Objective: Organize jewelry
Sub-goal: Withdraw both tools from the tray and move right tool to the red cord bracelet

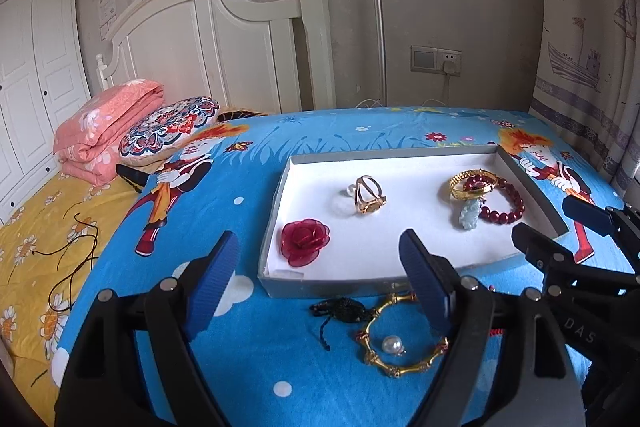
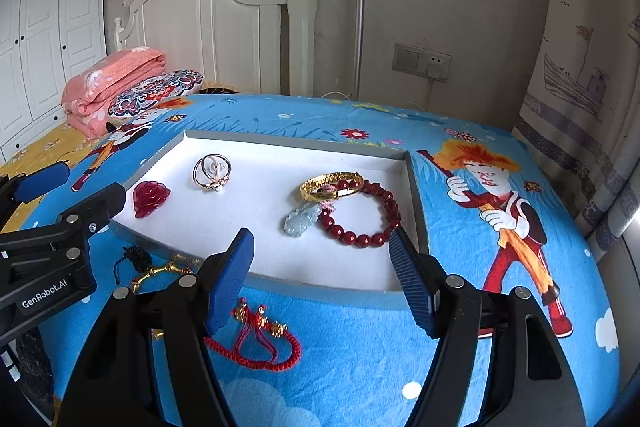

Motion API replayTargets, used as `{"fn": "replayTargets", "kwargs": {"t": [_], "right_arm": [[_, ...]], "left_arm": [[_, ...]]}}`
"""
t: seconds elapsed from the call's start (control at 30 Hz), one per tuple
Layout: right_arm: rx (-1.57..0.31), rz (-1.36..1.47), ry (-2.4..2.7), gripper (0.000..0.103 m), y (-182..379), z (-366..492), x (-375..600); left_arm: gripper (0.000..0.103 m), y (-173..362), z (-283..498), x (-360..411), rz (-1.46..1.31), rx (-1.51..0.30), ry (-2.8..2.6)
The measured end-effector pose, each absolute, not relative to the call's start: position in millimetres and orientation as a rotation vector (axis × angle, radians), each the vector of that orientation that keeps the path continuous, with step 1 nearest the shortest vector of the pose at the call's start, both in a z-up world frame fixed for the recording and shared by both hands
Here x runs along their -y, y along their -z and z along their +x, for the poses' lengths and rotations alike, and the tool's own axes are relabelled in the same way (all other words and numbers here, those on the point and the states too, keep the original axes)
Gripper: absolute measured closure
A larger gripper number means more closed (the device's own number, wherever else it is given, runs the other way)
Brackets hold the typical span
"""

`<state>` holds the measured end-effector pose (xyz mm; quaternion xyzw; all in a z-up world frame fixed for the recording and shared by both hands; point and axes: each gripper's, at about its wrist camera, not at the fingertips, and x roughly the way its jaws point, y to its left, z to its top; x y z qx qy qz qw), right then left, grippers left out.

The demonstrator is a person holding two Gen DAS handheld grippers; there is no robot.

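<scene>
On the blue cartoon bedspread (image 1: 280, 367) sits a white-lined tray (image 1: 404, 283) holding a red rose brooch (image 1: 305, 240), gold ring (image 1: 370, 195), gold bangle (image 2: 331, 184), jade pendant (image 2: 301, 221) and red bead bracelet (image 2: 362, 213). Left gripper (image 1: 320, 287) and right gripper (image 2: 320, 279) both stand wide apart, holding nothing. Outside the tray lie a gold bamboo bangle (image 1: 404, 337), pearl (image 1: 391, 343) and red cord bracelet (image 2: 260, 341).

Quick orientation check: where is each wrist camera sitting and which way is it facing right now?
Left wrist: low over the blanket, facing the tray; its fingers open, gold bangle below, right gripper at right.
Right wrist: facing the tray's right half; its fingers open, red cord bracelet below, left gripper at left.
Shared: tray, red rose, headboard.
</scene>
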<state>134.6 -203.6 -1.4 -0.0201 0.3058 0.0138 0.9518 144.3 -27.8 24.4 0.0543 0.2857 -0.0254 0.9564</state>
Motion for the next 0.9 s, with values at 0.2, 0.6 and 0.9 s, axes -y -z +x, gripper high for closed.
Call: {"fn": "replayTargets", "kwargs": {"t": [0.2,0.6,0.9], "right_arm": [[-0.670,-0.047,-0.042,0.037,19,108,196],[-0.732,-0.087,-0.104,0.037,33,97,177],[-0.805,-0.145,-0.121,0.058,45,109,163]], "left_arm": [[0.021,-7,124,11,0.046,-0.649,0.050],[0.021,29,92,4,0.113,-0.660,0.012],[0.021,33,91,-4,0.098,-0.657,0.001]]}}
